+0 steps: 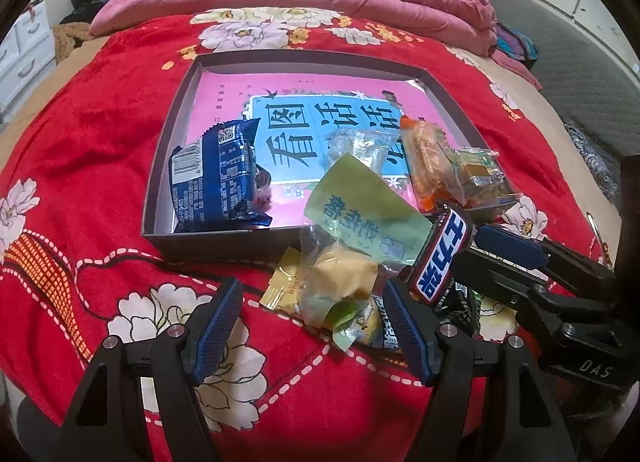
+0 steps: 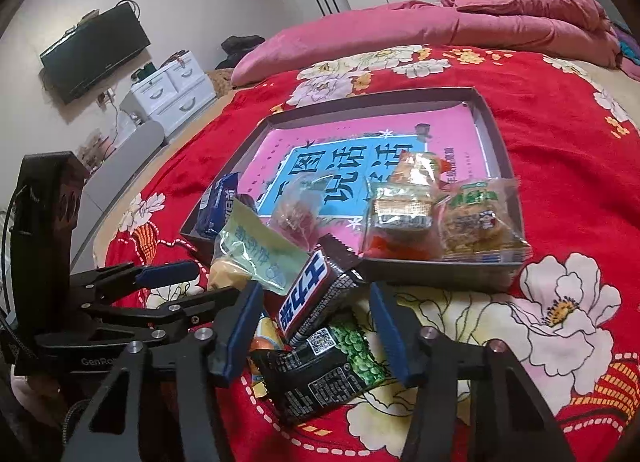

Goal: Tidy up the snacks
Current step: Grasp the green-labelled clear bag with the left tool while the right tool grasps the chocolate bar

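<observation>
Shallow dark box point(image 1: 224, 240) sits on the red floral blanket point(image 1: 100, 149); its floor is a pink and blue printed sheet with large characters.

Inside the box:
- blue foil snack packet point(image 1: 216, 177), propped in the near left corner against the wall
- small clear-wrapped sweet point(image 1: 356, 145) near the middle
- orange-wrapped cracker pack point(image 1: 426, 161) and a clear pack of brown pieces point(image 1: 480, 177), side by side at the right end

Outside, just before the near wall, a loose heap:
- green-labelled clear bag point(image 1: 360, 217) leaning over the box edge
- yellow pastry in clear wrap point(image 1: 344, 282)
- dark chocolate bar with blue characters point(image 2: 308, 294)
- black packet with green peas print point(image 2: 320, 374), beneath the bar

Left gripper point(image 1: 310, 326): jaws wide apart, pads straddling the near part of the heap, gripping nothing.

Right gripper point(image 2: 314, 332): jaws partly open, one finger either side of the chocolate bar and pea packet. Left pad point(image 2: 240, 326) seems close to the bar; cannot tell whether either pad presses on it.
</observation>
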Tool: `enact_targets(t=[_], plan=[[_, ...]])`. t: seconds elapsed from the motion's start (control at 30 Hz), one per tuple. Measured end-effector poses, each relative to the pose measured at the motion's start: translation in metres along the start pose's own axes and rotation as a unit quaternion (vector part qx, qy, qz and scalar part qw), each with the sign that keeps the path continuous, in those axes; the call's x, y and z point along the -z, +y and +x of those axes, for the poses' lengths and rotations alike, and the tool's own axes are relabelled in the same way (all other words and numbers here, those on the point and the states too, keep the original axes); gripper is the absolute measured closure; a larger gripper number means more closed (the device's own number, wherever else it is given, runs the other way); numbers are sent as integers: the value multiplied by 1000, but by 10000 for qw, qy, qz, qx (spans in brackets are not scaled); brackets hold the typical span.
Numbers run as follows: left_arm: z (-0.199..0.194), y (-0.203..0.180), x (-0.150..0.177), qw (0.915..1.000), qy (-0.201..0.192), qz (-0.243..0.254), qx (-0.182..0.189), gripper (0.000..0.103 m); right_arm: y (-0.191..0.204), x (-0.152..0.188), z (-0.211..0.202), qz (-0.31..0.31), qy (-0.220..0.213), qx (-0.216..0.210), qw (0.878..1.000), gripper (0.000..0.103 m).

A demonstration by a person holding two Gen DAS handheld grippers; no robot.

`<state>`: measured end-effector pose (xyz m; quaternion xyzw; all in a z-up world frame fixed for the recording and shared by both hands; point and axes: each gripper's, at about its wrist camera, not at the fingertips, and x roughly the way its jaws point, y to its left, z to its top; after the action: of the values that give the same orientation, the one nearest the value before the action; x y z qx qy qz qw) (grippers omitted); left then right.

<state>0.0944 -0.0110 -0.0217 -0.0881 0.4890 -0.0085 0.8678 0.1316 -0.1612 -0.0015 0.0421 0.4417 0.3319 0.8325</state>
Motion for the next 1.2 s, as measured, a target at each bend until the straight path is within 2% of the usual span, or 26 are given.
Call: enact_targets(t=[0.13,0.5,0.87,1.0,1.2], plan=[[2,0,0,10000,5,-4,13,29,-1,0,4,39,15,-40,10000,58],[7,0,-1,10000,61,-10,46,29,-7,-2,21,205,124,-197,9995,66],[14,0,-2,9999,121,-33,38,29,-6,-6,22,269,68,-444,9986,83],[15,-2,-4,9998,116,-51,123,29,-10,-9,12,358,-68,-455,9983,83],[18,-4,-6,9997,145,-83,203,37,-19,-11,6,549,-158,-487,9972,84]])
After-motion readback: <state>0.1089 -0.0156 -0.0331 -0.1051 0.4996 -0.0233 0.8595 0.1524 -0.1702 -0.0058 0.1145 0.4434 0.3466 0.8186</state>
